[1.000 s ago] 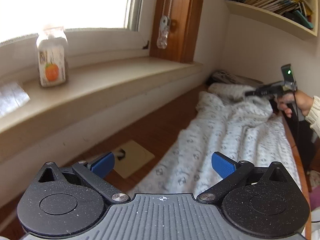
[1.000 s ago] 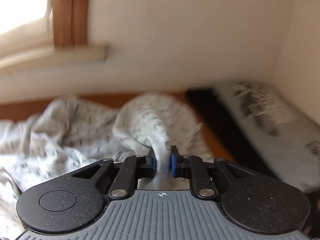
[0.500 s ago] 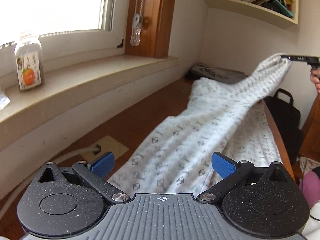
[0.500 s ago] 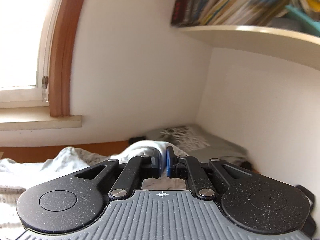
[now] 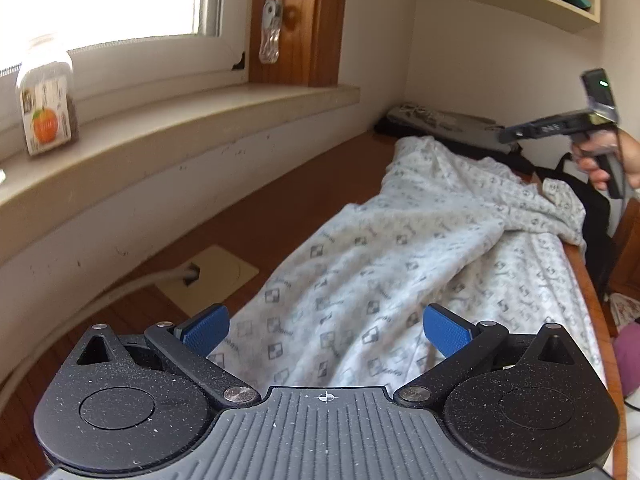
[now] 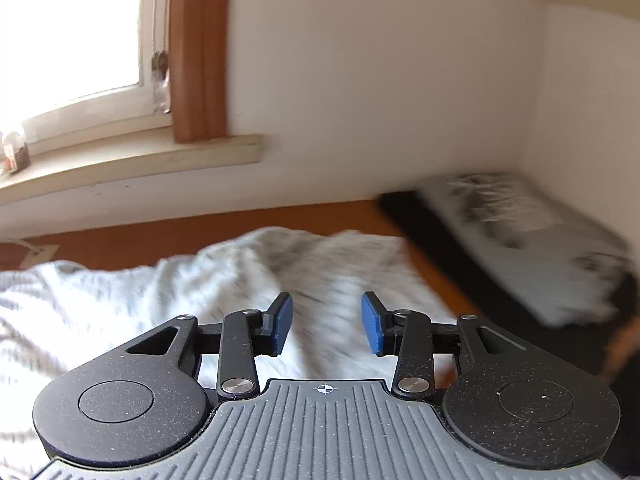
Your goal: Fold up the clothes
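The patterned garment (image 5: pixel 420 248) was spread lengthwise on the wooden desk (image 5: pixel 280 216), rumpled at its far end, with no fold made. The right gripper (image 6: pixel 326 324), jaws just opened, held nothing; the left gripper (image 5: pixel 326 332) was held wide, empty

Left wrist view looks along the worktop (image 5: pixel 280 208) from close above the patterned garment (image 5: pixel 400 272), window left; right wrist view faces the far corner; both share garment, windowsill (image 6: pixel 132 164) and worktop.
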`<state>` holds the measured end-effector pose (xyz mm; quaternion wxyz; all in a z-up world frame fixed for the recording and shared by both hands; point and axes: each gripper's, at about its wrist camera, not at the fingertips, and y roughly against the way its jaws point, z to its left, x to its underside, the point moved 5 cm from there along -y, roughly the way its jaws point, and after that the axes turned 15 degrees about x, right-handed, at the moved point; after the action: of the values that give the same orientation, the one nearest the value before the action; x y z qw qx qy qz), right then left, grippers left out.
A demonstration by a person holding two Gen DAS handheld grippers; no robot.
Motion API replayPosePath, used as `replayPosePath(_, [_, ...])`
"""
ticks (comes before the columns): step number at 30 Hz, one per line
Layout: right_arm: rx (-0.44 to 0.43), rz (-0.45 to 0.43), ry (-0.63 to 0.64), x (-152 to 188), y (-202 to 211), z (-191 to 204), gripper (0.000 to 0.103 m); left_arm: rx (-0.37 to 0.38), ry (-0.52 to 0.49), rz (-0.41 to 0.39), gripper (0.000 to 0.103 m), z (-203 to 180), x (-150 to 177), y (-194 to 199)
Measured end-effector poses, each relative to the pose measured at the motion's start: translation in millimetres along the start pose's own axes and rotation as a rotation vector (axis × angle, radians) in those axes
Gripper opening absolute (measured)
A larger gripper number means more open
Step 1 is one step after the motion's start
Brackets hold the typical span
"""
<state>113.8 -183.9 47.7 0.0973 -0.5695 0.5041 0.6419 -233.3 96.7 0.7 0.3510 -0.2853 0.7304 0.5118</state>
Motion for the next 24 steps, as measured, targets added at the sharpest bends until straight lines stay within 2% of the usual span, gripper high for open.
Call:
replayPosePath(2, [-0.039, 0.02, -0.011, -9, -30, 17, 0.04, -0.003, 0.017, 0.011, 0.103, 5, 5, -4])
replayPosePath(4, [-0.037, 0.034, -0.009, -19, -58, 34, 0.04, -0.018, 0.029, 0.01, 0.103, 8, 6, -4])
replayPosePath(8, [-0.062, 0.091, -0.053, -33, -96, 47, 0.041, -0.052, 0.038, -0.034, 0.103, 12, 5, 1])
replayPosePath(12, [-0.106, 0.178, -0.132, -36, -120, 47, 0.046, -0.064, 0.074, -0.035, 0.103, 18, 5, 0])
replayPosePath(15, [-0.188, 0.248, -0.232, -34, -137, 45, 0.047, -0.059, 0.09, -0.033, 0.103, 21, 6, 0])
replayPosePath(17, [-0.218, 0.264, -0.274, -36, -142, 44, 0.047, -0.054, 0.095, -0.028, 0.103, 22, 6, 0])
replayPosePath(21, [-0.225, 0.289, -0.279, -41, -153, 49, 0.047, -0.047, 0.097, -0.016, 0.103, 22, 7, -2])
replayPosePath(22, [-0.21, 0.288, -0.262, -42, -155, 51, 0.032, -0.046, 0.097, -0.015, 0.103, 22, 7, -2])
replayPosePath(23, [-0.193, 0.283, -0.247, -44, -157, 52, 0.009, -0.047, 0.098, -0.015, 0.103, 22, 7, -2])
replayPosePath(24, [-0.17, 0.26, -0.246, -47, -157, 50, 0.009, -0.047, 0.098, -0.015, 0.103, 22, 7, -2])
